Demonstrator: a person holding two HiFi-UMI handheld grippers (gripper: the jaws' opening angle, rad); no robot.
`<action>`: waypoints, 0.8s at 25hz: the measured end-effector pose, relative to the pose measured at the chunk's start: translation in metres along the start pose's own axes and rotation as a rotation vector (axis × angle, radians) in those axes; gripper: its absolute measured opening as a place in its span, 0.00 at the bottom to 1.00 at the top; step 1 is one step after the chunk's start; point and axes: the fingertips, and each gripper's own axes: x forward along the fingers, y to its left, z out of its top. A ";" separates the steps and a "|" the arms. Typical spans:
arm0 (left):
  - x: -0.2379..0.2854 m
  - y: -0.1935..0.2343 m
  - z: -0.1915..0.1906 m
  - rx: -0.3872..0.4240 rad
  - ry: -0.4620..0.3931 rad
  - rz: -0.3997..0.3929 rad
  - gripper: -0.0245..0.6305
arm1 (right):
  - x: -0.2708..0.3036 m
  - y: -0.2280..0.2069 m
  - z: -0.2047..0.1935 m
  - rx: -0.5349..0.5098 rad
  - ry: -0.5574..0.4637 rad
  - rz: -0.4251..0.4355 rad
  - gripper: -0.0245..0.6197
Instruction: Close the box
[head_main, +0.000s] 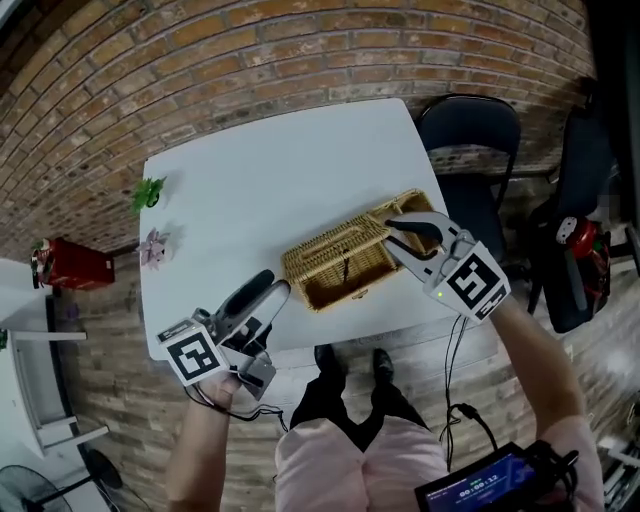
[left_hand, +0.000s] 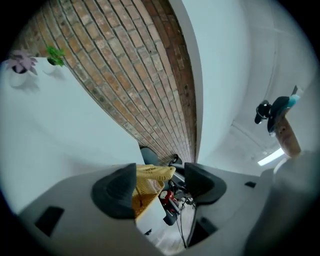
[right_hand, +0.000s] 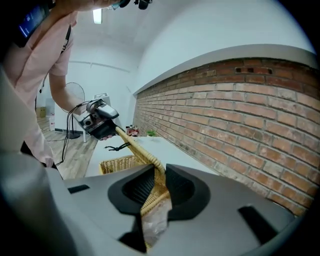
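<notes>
- When viewed steeply from above: white table (head_main: 280, 170) set against a brick wall (head_main: 250, 50).
- Far left, beyond the table's edge: red object (head_main: 72, 265), too small to identify.
- Along the table's left edge: small green plant (head_main: 148, 192) and, just nearer, small pink flower (head_main: 155, 247), both well apart from everything else.
- Left of centre, over the table's near part: left gripper (head_main: 268, 288), held in a hand, jaws spread wide, nothing between the pads, well apart from the box. Through the gap in the left gripper view, only distant wicker.
- Right of centre, close to the table's front edge: wicker box (head_main: 340, 278), lying at a slant, not yet closed, inside exposed.
- Along the box's far side: lid (head_main: 345, 236), raised and tilted up off the box.
- At the box's right end: right gripper (head_main: 392, 232), jaws pinched onto the woven rim of the lid, shown close up in the right gripper view with wicker clamped between both pads.
- Far right, behind the table: black chair (head_main: 465, 125).
</notes>
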 end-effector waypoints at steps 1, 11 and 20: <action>-0.003 0.002 -0.001 -0.008 -0.028 0.033 0.50 | 0.000 0.003 -0.002 -0.004 0.002 0.006 0.15; -0.022 -0.017 -0.029 -0.028 -0.161 0.166 0.50 | -0.007 0.011 -0.015 -0.062 0.009 0.045 0.16; -0.015 -0.033 -0.042 0.029 -0.168 0.171 0.50 | -0.010 0.027 -0.036 -0.111 0.031 0.093 0.19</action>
